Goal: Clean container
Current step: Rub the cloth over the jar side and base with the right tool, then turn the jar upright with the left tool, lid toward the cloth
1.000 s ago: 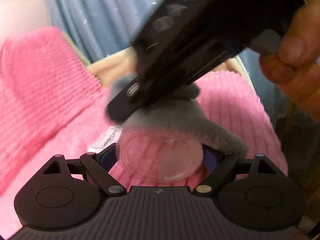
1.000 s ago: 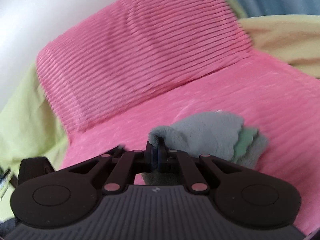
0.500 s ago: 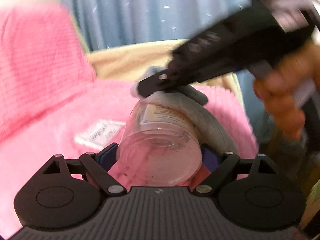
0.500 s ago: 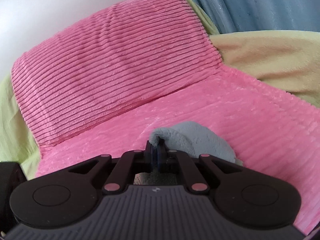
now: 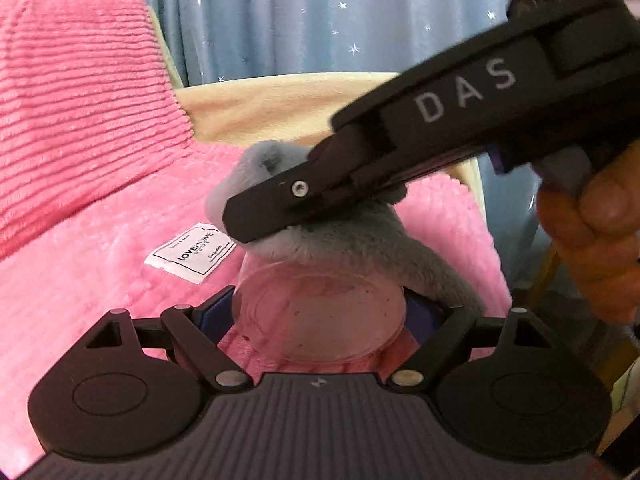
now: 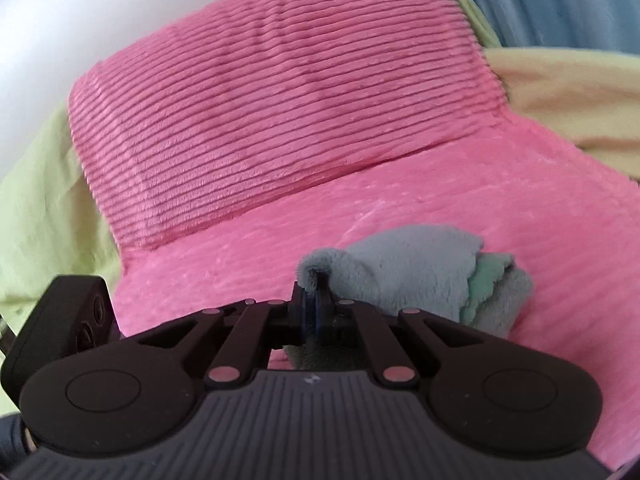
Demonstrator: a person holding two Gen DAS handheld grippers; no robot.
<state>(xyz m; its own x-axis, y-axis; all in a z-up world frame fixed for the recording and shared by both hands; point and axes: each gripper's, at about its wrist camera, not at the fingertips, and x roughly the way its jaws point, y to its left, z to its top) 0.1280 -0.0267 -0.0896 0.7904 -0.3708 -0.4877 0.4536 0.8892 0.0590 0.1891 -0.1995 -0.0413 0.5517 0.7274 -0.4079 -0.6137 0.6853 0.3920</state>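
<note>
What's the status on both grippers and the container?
Left gripper shut on clear plastic container, base toward its camera. Right gripper shut on grey cloth, pressed over the container's far end. Nothing in the way.

Cloth (image 5: 344, 240) on container (image 5: 320, 316) — label (image 5: 191, 257) left, curtain (image 5: 304, 16) behind

Printed in pale capitals along the side of the black right gripper (image 5: 276, 216): "DAS". Sewn onto the pink blanket (image 5: 100, 272), a white fabric label (image 5: 191, 257) reading "LOVEHOME" in a thin frame; smaller lines around it too fine to read.
</note>
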